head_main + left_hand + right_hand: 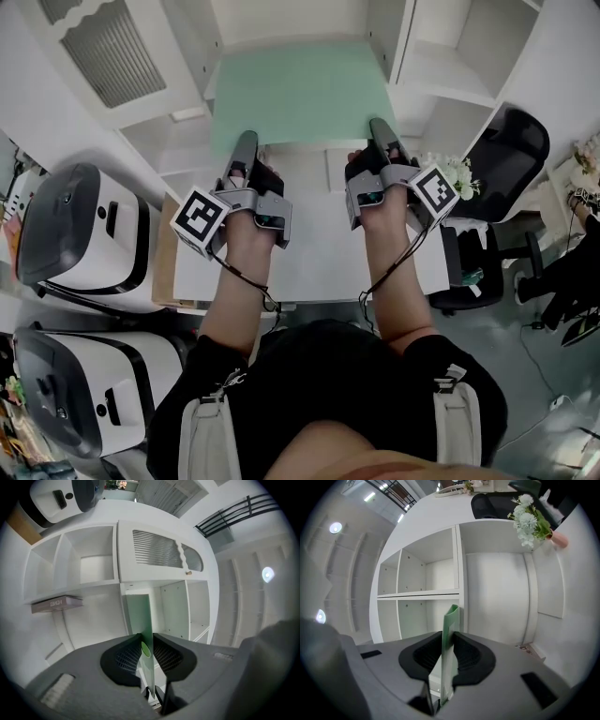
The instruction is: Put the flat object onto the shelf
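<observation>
Flat object (300,94): thin, smooth, pale-green rectangle

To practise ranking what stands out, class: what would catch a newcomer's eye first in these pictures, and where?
The pale green sheet stands out first, held flat at top centre of the head view before the white shelf unit, its near edge clamped by the left gripper and the right gripper. Next come the two white, black-fronted machines at the left edge and the black chair at the right.
</observation>
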